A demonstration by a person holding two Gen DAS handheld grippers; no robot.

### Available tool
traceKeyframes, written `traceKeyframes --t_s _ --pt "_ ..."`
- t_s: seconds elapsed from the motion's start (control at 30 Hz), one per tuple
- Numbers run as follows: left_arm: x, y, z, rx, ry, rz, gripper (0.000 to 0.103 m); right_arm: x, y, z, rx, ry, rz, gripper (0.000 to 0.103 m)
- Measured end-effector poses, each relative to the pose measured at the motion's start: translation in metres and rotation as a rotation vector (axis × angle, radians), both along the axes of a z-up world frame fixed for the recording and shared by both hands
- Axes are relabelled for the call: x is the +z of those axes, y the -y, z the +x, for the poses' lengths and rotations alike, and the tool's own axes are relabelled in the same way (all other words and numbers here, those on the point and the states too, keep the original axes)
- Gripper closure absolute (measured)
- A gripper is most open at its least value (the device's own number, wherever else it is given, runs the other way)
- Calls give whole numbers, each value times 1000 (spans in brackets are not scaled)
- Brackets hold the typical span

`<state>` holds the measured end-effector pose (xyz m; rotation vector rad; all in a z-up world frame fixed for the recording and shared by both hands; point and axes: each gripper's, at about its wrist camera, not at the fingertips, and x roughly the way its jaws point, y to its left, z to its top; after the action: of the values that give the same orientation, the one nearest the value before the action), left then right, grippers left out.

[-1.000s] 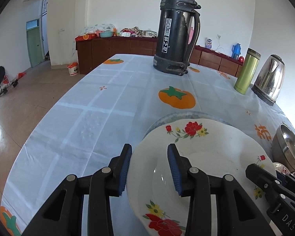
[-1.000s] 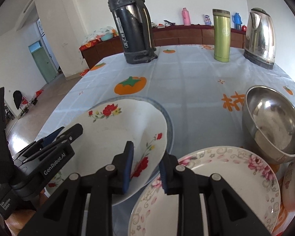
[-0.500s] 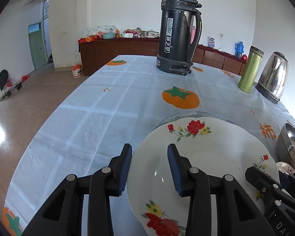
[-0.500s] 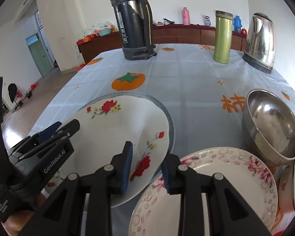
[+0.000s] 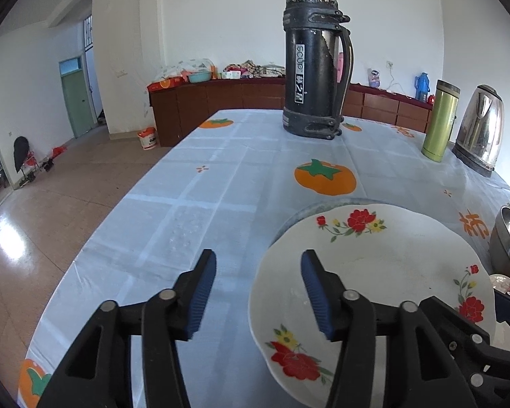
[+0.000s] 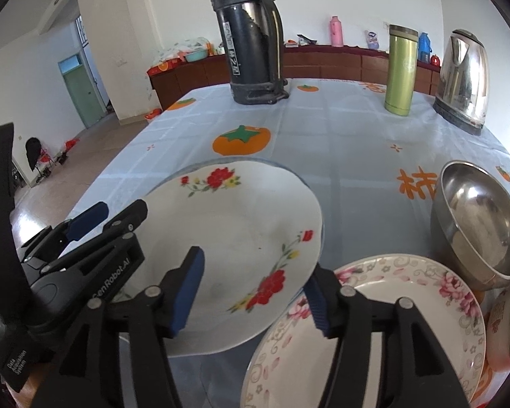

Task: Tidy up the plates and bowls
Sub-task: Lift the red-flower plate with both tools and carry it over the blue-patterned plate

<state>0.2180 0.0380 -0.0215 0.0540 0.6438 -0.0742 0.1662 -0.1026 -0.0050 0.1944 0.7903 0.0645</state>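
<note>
Both my grippers are released. My left gripper (image 5: 258, 294) stands with its jaws wide apart across the near left rim of the red-flowered plate (image 5: 374, 272), one pad over the plate and the other out over the tablecloth (image 5: 187, 204), gripping nothing. My right gripper (image 6: 253, 289) is spread the same way across that plate's right rim, where it comes close to the pink-flowered plate (image 6: 391, 323).

The red-flowered plate lies toward the near edge of the table, on top of a bluish-rimmed plate (image 6: 289, 170) whose edge peeks out behind it. The pink-flowered plate sits just to its right at the near edge, and the steel bowl (image 6: 482, 217) leans beside that one, toward the right edge.

I judge these plates to be stiff glazed ceramic: fairly heavy, slick, and quick to chip if knocked together. The rim is the only place my pads can bite, so I would pinch it with one pad above and one below, well in from the lip. The steel bowl looks light and tough but slippery; its thin wall is the hold.
</note>
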Motion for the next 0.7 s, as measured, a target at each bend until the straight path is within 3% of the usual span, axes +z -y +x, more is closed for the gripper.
traceKeyframes --t_s 0.4,0.47,0.7 --pt "2 -3 -2 31 14 23 46 0 -14 -3 -12 -14 -106 36" --pt "2 -2 -2 31 14 24 46 -1 -12 -3 -22 -21 -107 31" --pt "2 -2 -5 30 28 31 46 1 -6 -6 -28 -15 -71 31"
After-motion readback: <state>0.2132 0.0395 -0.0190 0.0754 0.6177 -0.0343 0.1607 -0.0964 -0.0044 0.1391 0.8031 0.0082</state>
